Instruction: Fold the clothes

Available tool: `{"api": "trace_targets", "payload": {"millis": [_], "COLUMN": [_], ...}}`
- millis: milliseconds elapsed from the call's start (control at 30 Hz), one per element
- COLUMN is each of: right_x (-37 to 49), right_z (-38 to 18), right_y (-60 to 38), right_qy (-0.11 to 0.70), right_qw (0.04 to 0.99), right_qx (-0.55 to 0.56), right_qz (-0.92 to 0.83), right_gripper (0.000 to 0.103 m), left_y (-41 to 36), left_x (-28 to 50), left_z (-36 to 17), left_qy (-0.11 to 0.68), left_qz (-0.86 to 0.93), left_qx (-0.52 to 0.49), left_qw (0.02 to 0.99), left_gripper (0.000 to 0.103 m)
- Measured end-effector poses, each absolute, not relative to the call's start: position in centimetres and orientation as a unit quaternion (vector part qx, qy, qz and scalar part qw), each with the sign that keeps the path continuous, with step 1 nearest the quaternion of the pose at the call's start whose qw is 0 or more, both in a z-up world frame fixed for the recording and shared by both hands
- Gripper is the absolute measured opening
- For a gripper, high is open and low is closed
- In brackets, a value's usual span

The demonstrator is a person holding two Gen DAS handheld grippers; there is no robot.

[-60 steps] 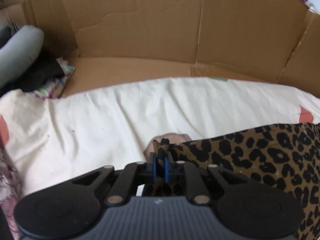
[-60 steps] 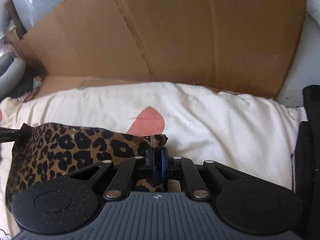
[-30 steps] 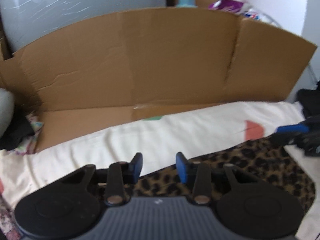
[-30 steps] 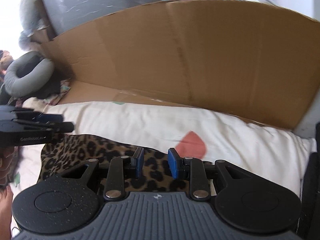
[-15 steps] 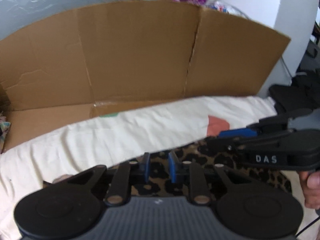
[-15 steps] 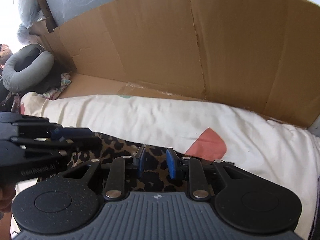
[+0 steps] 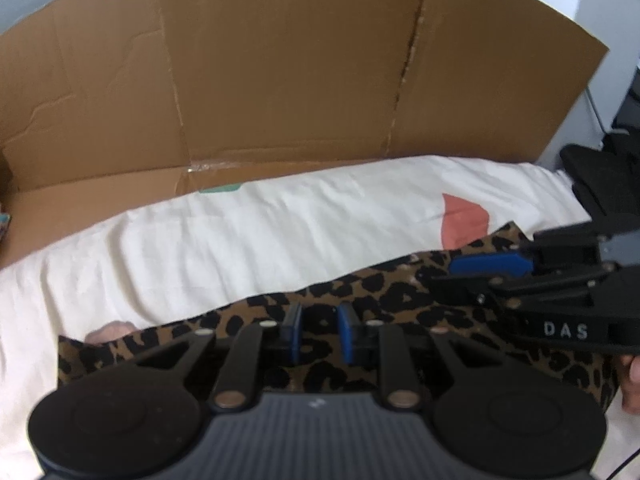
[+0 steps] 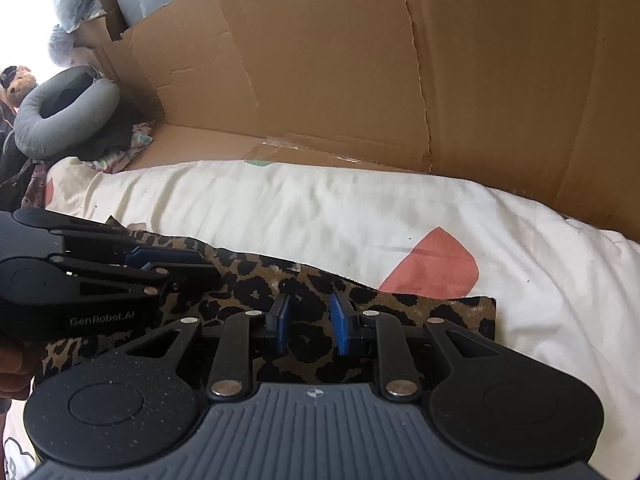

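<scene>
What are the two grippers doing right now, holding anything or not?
Left gripper: open, fingers just narrowed, gripping nothing, over the leopard-print garment.
Right gripper: open, fingers just narrowing, gripping nothing, over the same garment.

A tall cardboard sheet point(image 7: 280, 72) stood creased along the far edge of the cream bedding point(image 7: 240, 232). Left of the cardboard lay a grey ring cushion point(image 8: 60, 116), with bright daylight behind it and white wall point(image 7: 600, 12) at its right end.
</scene>
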State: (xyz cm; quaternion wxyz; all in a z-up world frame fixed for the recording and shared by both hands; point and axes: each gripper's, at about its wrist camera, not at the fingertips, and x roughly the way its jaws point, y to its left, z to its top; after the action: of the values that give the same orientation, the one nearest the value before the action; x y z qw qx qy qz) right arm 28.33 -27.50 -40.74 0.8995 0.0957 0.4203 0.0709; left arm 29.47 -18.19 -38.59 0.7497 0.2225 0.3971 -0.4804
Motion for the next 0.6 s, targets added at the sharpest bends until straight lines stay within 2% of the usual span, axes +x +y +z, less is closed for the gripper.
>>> {"api": "trace_targets", "payload": {"millis": [600], "right_x": [28.75], "right_z": [-40.96], "right_y": [-27.56], "right_qy": [0.425], "right_qw": [0.897], "right_qx": [0.086], "right_qz": [0.083], "right_gripper": [0.027], "left_y": [-18.46], "left_x": [29.27], "left_z": [-39.21], "left_qy": [0.412], "left_qz": [-0.476], "left_qx": [0.219], "left_qw": [0.745], "left_gripper": [0.022]}}
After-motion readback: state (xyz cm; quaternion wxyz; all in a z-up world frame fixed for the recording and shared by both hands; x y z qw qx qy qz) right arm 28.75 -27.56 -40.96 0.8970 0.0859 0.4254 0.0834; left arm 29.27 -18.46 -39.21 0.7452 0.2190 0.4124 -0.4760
